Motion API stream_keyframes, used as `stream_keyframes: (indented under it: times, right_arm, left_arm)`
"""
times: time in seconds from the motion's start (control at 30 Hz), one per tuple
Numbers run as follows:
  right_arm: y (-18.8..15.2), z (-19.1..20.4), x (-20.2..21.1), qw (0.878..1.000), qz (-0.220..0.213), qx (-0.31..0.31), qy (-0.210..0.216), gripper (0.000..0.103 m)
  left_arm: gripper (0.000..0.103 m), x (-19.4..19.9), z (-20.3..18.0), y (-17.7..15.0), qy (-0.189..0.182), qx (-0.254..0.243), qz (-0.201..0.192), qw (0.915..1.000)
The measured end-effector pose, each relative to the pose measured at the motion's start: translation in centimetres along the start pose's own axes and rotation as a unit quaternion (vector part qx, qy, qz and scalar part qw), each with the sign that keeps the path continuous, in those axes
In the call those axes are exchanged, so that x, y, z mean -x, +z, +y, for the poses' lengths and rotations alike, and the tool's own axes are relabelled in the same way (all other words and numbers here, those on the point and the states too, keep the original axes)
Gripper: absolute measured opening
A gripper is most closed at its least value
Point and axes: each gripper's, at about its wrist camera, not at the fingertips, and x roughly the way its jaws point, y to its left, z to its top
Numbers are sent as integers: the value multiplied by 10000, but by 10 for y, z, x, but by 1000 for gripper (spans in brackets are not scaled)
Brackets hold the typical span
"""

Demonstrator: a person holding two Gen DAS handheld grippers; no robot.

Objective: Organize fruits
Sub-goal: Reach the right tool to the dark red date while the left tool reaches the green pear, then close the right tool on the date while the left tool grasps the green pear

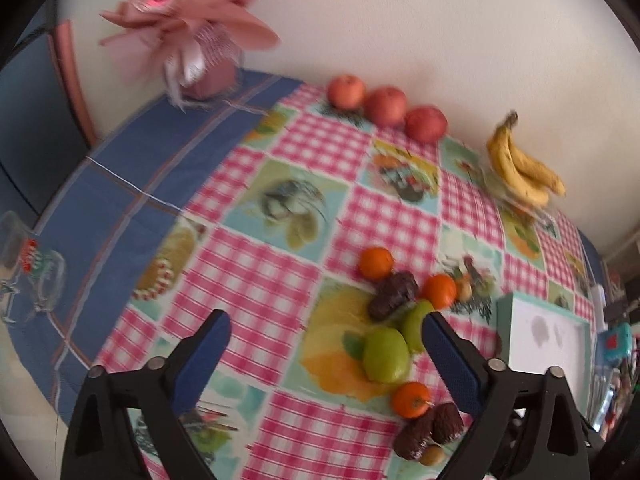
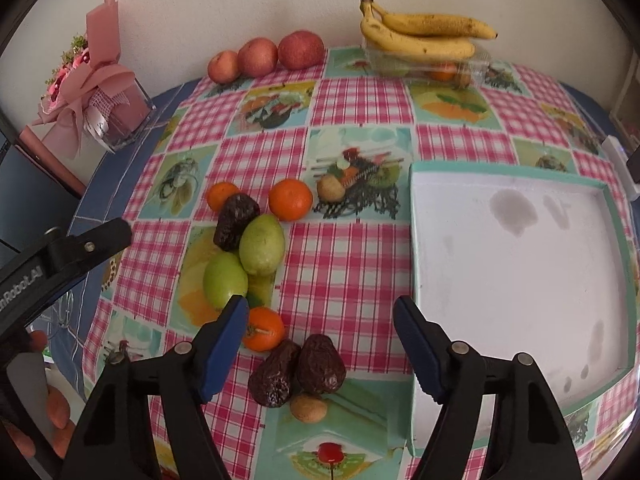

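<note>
Right wrist view showed the right gripper (image 2: 320,340) spread empty above two dark avocados (image 2: 298,372) near the table's front edge; the left gripper (image 1: 326,344), also spread, hung farther off.

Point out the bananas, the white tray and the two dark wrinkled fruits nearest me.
bananas (image 2: 424,36), right wrist view, on the middle of the bunch.
white tray (image 2: 520,264), right wrist view, on its bare floor.
dark wrinkled fruits (image 2: 320,366), right wrist view, on the right one.
</note>
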Motion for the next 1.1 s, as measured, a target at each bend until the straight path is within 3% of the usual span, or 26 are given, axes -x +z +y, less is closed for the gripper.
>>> stream_keyframes:
  times: [0.1,0.27,0.3,0.7,1.1]
  right_arm:
    - [-7,-2,-10,9997,249,-4,42,62]
    - [-17,-5,-24,9978,651,-96,122,58]
    - [-18,-6,-24,9975,688,-115,148,52]
    - [-27,-13,-34,9937,1028,-271,364,35]
    - [-24,-19,-28,9949,920,-301,298,34]
  left_arm:
    - [87,-15,-8,-4,4,-84,275,9996]
    - [80,-40,-18,-10,-229,-42,707,9972]
    - [76,-43,-21,-11,-196,-53,747,9970]
    - [38,-75,-36,-18,-549,4,1148,9919]
    - [37,-76,-40,-18,-508,-70,1131,9923]
